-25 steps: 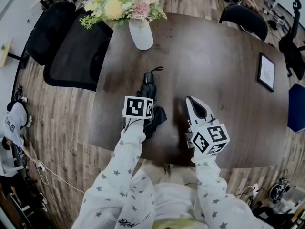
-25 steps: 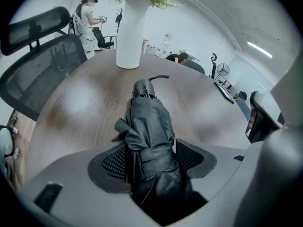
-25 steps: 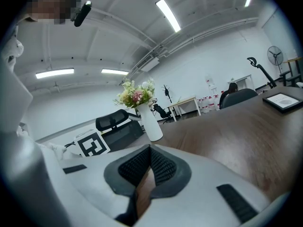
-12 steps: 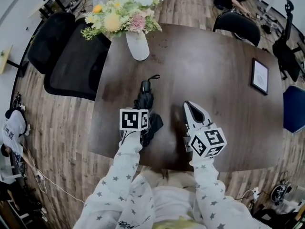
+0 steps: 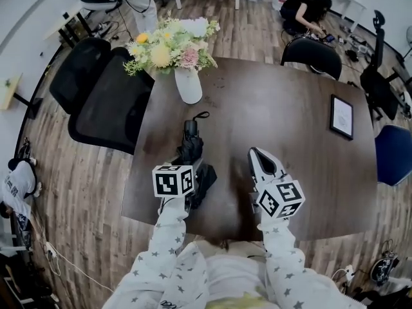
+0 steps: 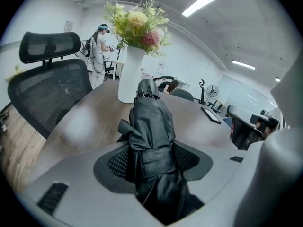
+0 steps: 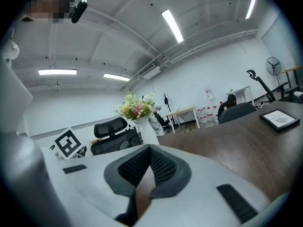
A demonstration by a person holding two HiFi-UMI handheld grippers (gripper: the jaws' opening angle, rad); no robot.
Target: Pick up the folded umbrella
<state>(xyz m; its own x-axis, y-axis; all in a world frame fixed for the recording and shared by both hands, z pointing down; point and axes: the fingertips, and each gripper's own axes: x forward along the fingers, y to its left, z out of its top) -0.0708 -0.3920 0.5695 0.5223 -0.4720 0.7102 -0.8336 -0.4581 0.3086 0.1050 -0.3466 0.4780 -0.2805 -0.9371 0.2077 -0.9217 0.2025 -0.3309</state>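
The folded black umbrella (image 5: 191,148) is held over the front left of the dark table (image 5: 277,108), with its strap end pointing at the vase. My left gripper (image 5: 193,170) is shut on its bundled middle. In the left gripper view both pads press the umbrella (image 6: 150,126) between the left gripper's (image 6: 151,161) jaws, and the umbrella juts out above the tabletop. My right gripper (image 5: 259,154) hovers to the right of the umbrella, apart from it. In the right gripper view the right gripper's (image 7: 149,151) pads meet with nothing between them.
A white vase of flowers (image 5: 188,85) stands on the table just beyond the umbrella. A framed picture (image 5: 341,116) lies at the far right. Black office chairs (image 5: 103,102) stand at the left, another (image 5: 312,53) behind the table, and a blue seat (image 5: 393,153) at the right edge.
My left gripper has closed on the umbrella and risen with it off the table. The right gripper has risen a little too, still with nothing in it.
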